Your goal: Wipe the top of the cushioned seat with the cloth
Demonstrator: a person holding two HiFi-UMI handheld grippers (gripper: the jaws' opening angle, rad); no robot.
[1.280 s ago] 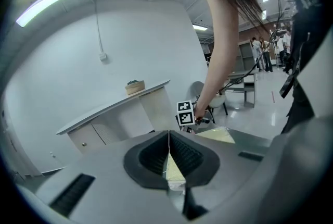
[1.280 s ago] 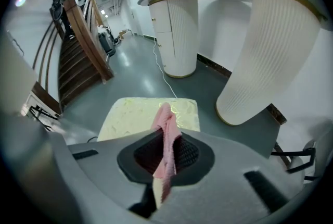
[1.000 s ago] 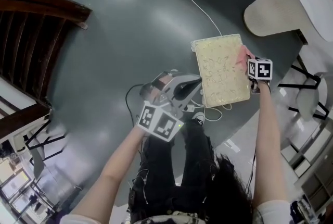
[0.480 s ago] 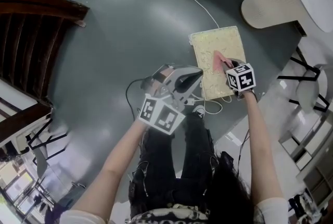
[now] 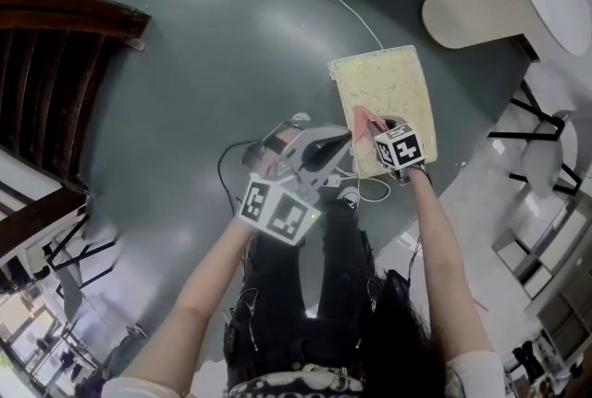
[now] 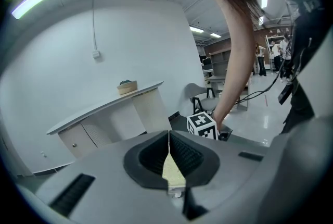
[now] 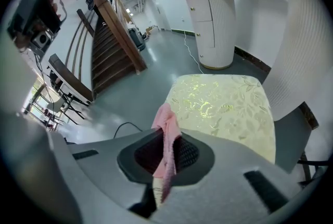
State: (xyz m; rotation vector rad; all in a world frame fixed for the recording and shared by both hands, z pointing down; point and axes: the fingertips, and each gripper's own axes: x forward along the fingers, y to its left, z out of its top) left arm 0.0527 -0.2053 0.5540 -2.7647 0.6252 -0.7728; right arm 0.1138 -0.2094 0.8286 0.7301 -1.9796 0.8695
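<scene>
1. No words, numbers, brand names or signs can be read in any of the views.
2. The only printed marks are black-and-white square patterns. They stand on the left cube [image 5: 277, 213] of the left gripper [image 5: 348, 140], near the person, and on the right cube [image 5: 400, 146] of the right gripper [image 5: 372, 122], further right.
3. These patterns are block codes, not letters or digits.
4. The right cube [image 6: 202, 125] shows the same kind of pattern in the left gripper view.

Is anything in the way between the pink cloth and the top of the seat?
No, nothing I can see. The right tool pinches the cloth right by the near edge of the seat, and its flowery top is bare.
</scene>
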